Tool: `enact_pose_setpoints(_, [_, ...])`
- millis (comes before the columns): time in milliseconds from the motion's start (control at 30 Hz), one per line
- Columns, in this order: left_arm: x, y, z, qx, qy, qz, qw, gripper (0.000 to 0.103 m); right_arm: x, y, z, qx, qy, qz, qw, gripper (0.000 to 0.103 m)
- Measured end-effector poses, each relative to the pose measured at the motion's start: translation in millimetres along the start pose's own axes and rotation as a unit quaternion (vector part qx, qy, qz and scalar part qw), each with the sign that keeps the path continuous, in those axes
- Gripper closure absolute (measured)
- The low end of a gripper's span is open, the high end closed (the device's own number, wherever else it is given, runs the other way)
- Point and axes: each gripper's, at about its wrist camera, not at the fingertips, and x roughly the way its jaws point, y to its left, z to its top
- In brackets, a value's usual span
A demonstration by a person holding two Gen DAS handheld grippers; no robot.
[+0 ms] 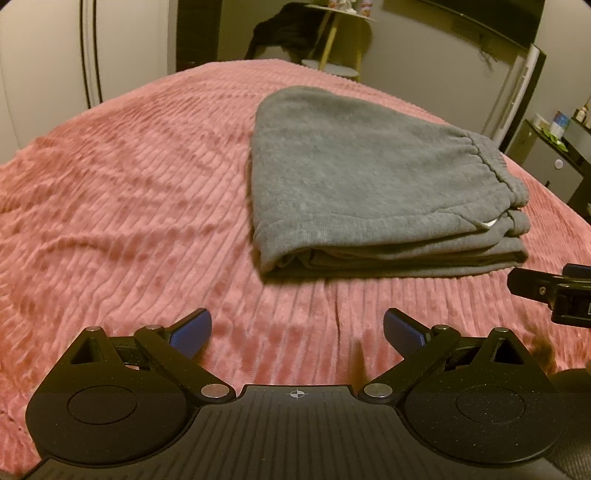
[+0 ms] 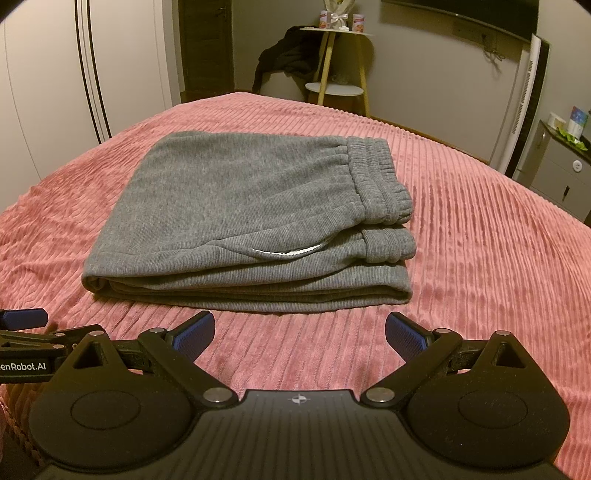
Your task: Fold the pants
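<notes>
Pink ribbed blanket (image 2: pixel 480 258) covers a bed in a dim bedroom, with a small round side table (image 2: pixel 336 33) and a wardrobe beyond. Grey pants (image 2: pixel 240 206) lie on it folded into a compact stack, waistband on top, so folding looks finished. Left gripper (image 1: pixel 297 330) and right gripper (image 2: pixel 299 332) hover just short of the stack, jaws wide, holding nothing.

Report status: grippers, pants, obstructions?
Left gripper open, empty. Right gripper open, empty. Grey pants folded on pink bedspread, untouched. Nothing in the way.
</notes>
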Motion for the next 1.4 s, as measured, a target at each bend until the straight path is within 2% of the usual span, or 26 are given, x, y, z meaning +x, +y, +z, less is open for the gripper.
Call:
enact_pose_setpoints(933, [0.3,1.7,1.0,-0.001,-0.002,0.001,1.0,0.0,-0.1,-0.4,-0.6,0.0,0.001,-0.001,1.0,0.004])
enact_pose_setpoints(1167, [-1.0,2.1,0.2,-0.002,-0.004,-0.009,0.9999,0.0,-0.2,-0.1,-0.2,0.0,0.0,0.0,1.0,0.004])
enact_pose_setpoints(1400, [-1.9,-2.3,-0.8,0.01,-0.005,-0.009,0.9999,0.0,0.4,-1.9,-1.3,0.002,0.001,0.0,1.0,0.004])
